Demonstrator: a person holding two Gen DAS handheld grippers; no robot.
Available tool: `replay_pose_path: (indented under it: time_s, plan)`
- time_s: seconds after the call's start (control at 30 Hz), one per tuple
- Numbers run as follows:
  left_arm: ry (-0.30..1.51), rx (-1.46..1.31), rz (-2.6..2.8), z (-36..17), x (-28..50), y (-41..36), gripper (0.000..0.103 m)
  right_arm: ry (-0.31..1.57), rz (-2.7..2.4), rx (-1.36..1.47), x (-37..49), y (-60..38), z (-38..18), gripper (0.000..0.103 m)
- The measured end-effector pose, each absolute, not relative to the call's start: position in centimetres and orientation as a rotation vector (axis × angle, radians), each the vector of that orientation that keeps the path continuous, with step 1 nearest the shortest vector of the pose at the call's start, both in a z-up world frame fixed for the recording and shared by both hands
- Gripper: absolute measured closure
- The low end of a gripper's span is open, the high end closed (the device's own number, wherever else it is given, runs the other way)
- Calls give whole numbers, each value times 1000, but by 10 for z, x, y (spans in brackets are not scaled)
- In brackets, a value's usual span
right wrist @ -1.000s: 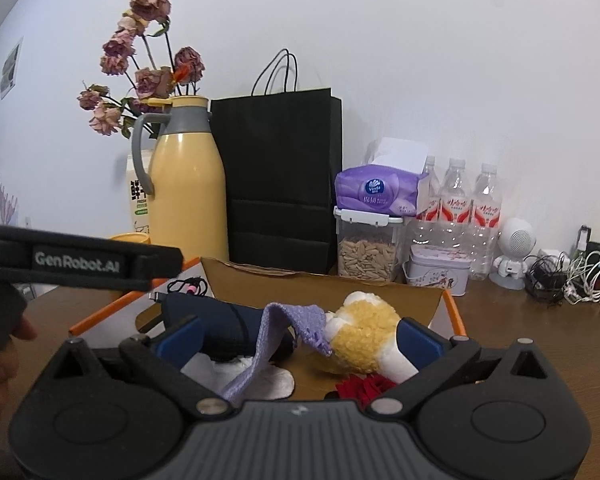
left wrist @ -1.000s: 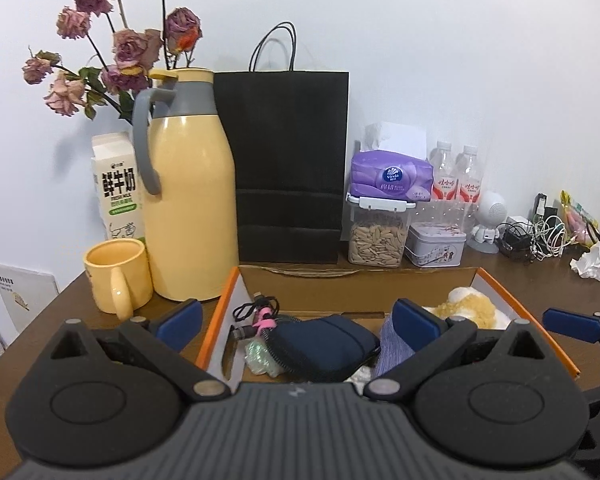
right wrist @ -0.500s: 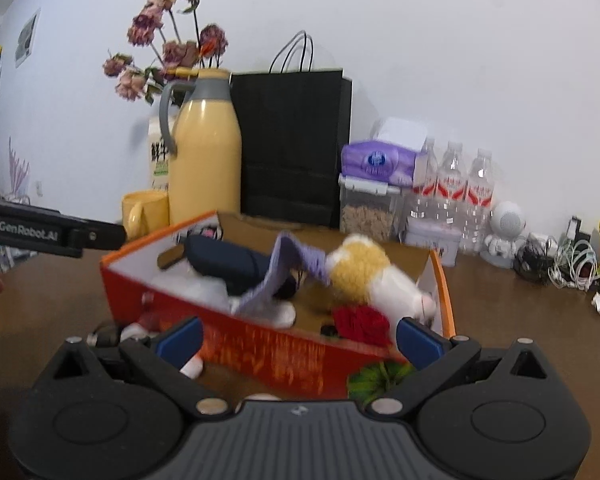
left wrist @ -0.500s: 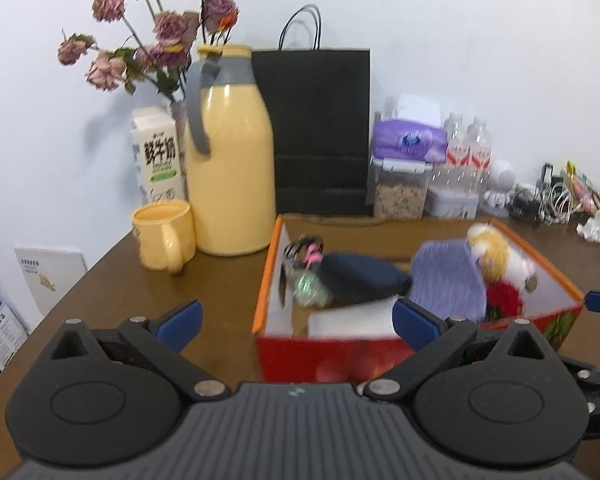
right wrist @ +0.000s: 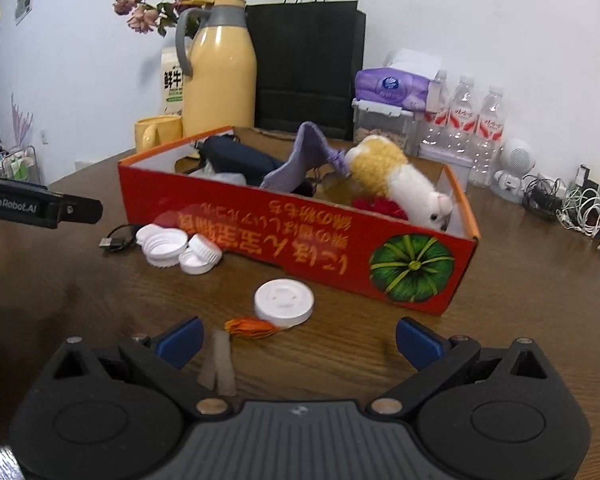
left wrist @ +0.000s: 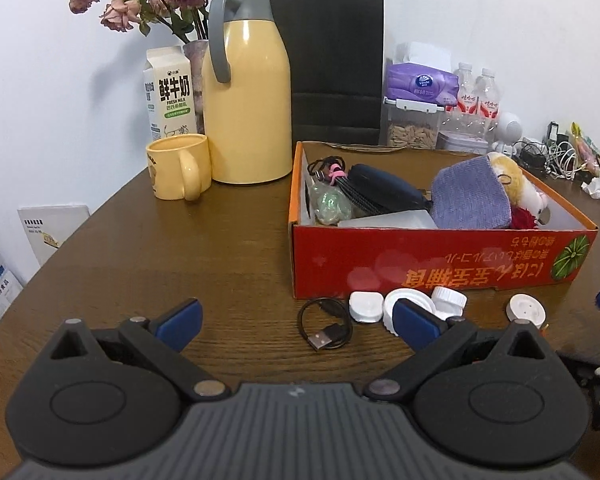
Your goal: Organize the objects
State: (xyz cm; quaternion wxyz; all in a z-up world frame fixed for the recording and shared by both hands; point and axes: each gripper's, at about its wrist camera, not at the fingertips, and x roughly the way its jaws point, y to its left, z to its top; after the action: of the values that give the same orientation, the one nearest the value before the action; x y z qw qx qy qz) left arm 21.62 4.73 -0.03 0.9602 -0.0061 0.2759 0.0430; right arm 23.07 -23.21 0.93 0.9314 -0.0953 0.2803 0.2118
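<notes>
Several white caps (right wrist: pixel 179 249), a USB cable (left wrist: pixel 325 325) and orange tassel (right wrist: pixel 252 327) lie at frame centre outside the filled red box (left wrist: pixel 440 268); both grippers (left wrist: pixel 296 318) (right wrist: pixel 298 338) gape empty.

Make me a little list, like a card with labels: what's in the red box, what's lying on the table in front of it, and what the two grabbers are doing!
box: red cardboard box, open top
inside box: stuffed toy, purple cloth, dark pouch, cables
on table in front: white caps, flat white lid, black USB cable, small orange tassel
left gripper: open, holding nothing
right gripper: open, holding nothing
</notes>
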Motion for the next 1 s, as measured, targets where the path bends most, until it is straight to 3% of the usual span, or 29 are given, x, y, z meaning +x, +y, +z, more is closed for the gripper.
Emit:
replay_pose_path:
  time_s: [0.13,0.3,0.37,0.6,0.67,0.73,1.0]
  plan:
    - [562,-33,77,-5,216,50,0,596,455,-198,228,-223,5,10]
    - [572,-58,62,-10,214,54,0,610,481,-174,223,-218,3,36]
    - [572,-65,58,-10,214,55,0,615,490,-175,221,-216,3,52]
    - [582,-84,46,-12,216,58,0,628,536,-171,218,-208,3,78]
    - [583,-85,45,-12,216,58,0,629,549,-167,219,-207,3,91]
    - [585,-88,43,-12,216,58,0,630,553,-165,220,-205,3,96]
    - [592,-93,45,-14,217,58,0,599,554,-146,217,-208,6,98]
